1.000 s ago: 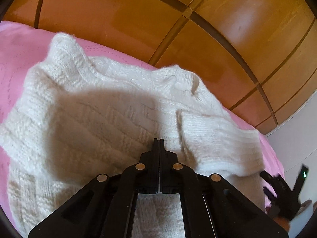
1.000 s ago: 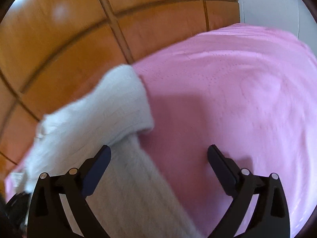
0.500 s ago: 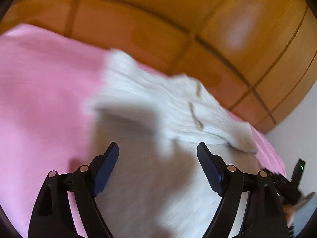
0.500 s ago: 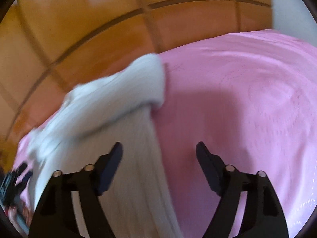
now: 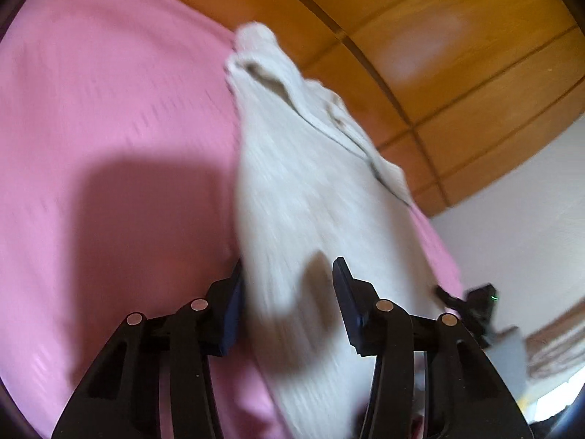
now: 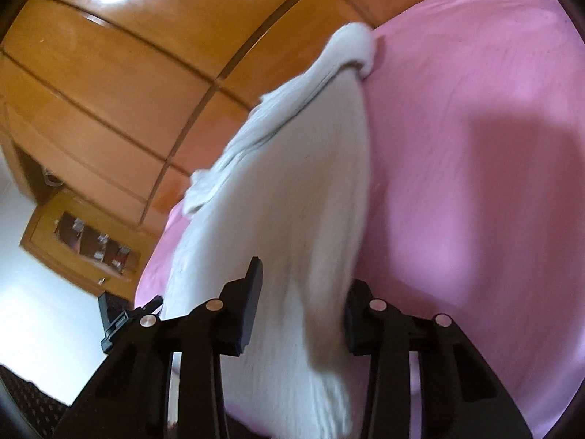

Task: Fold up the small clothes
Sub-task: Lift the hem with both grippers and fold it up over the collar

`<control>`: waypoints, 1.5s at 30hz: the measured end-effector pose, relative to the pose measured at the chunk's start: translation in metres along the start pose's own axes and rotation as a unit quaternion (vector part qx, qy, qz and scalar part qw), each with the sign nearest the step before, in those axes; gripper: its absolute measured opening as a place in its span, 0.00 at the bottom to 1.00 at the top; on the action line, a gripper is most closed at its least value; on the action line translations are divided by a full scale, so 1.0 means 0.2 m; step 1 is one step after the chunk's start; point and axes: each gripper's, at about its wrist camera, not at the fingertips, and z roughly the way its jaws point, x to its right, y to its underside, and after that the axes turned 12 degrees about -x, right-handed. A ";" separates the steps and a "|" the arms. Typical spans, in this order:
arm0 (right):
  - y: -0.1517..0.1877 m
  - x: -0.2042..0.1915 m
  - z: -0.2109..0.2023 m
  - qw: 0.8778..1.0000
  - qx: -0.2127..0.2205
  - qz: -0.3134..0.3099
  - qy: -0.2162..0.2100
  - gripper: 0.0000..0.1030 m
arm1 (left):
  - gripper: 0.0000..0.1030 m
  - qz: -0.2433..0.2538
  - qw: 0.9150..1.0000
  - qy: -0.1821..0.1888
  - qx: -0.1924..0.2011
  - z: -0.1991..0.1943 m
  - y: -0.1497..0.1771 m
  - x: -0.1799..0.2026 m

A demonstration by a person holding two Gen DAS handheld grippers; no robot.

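Observation:
A white knitted sweater (image 5: 310, 190) lies on a pink bedspread (image 5: 109, 117), its far part folded over. My left gripper (image 5: 289, 285) is open, its jaws set on either side of the sweater's near left edge. In the right wrist view the sweater (image 6: 292, 190) runs between my right gripper's (image 6: 303, 292) open jaws at its near right edge. Neither gripper has closed on the fabric. Both views are blurred by motion. The right gripper shows small at the right of the left wrist view (image 5: 471, 303), and the left gripper shows at the left of the right wrist view (image 6: 120, 314).
A wooden panelled wardrobe (image 5: 438, 36) stands right behind the bed. A white wall (image 5: 519, 226) is at the right. In the right wrist view a wooden shelf with small items (image 6: 91, 245) hangs at the left. The pink bedspread (image 6: 475, 183) spreads to both sides of the sweater.
My left gripper opened, drew back and moved to the sweater's near left edge. My right gripper moved in over the near right edge. Both now straddle the fabric, jaws less wide apart than half a second ago.

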 end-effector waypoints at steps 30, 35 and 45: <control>0.33 -0.39 -0.42 0.969 0.115 -0.073 -0.208 0.06 | 0.09 0.040 0.979 0.192 0.064 -0.61 0.26 0.34; 0.50 -0.40 -0.51 0.970 0.092 -0.066 -0.213 0.06 | 0.09 0.028 0.976 0.211 0.034 -0.73 0.40 0.37; 0.43 -0.33 -0.49 0.964 0.088 -0.038 -0.249 0.07 | 0.09 -0.001 0.971 0.239 0.027 -0.65 0.18 0.33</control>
